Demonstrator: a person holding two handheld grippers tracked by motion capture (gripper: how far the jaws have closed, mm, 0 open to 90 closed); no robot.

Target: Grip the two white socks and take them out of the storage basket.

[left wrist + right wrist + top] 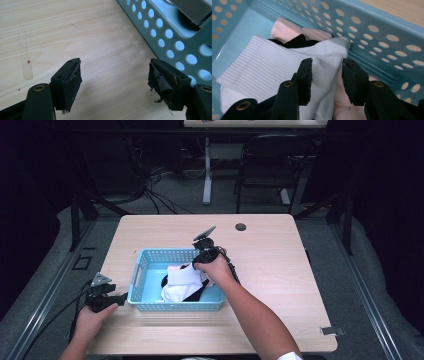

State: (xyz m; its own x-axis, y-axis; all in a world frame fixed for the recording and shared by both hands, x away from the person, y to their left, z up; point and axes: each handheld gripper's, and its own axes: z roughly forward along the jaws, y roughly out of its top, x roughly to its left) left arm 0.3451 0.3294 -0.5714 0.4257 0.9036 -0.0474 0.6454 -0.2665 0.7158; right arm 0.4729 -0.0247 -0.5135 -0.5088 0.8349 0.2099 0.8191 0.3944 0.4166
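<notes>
Socks (262, 67) partly hidden behind right claw (327, 75) in basket (387, 42).

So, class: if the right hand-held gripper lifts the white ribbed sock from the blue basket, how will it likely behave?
The white sock will probably be floppy: it already lies creased and draped over the other clothes. It looks light, being thin knit fabric. Its ribbed texture should grip rather than slip between the jaws of the right hand-held gripper, though it may drag the black garment tucked beneath it in the basket.
</notes>
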